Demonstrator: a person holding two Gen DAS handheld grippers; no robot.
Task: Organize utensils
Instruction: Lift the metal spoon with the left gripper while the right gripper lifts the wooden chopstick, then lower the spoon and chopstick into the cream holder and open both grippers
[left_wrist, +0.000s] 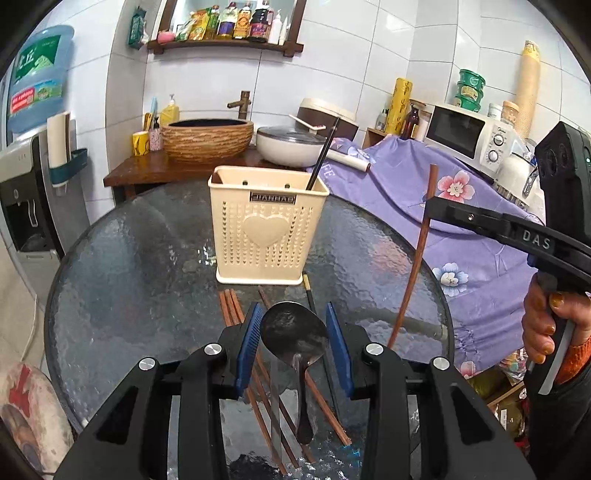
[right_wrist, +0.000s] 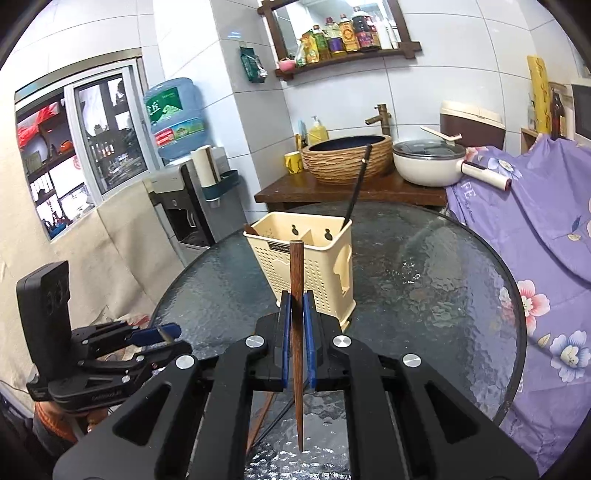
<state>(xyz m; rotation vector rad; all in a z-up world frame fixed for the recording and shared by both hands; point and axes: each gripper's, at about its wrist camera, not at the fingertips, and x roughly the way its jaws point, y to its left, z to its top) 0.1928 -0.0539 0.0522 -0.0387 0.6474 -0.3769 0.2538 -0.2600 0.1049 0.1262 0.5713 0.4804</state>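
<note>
Tiled kitchen, glass table (left_wrist: 147, 266); left gripper (left_wrist: 293, 332) pinching spoon (left_wrist: 293, 332), right gripper (right_wrist: 296, 325) pinching chopstick (right_wrist: 296, 280)

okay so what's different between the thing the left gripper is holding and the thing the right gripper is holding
The left gripper grips a metal spoon by its wide bowl; the right gripper clamps a thin brown wooden chopstick. The spoon's handle hangs down, while the chopstick stands nearly upright with its point down. Both are lifted above the glass table.
</note>
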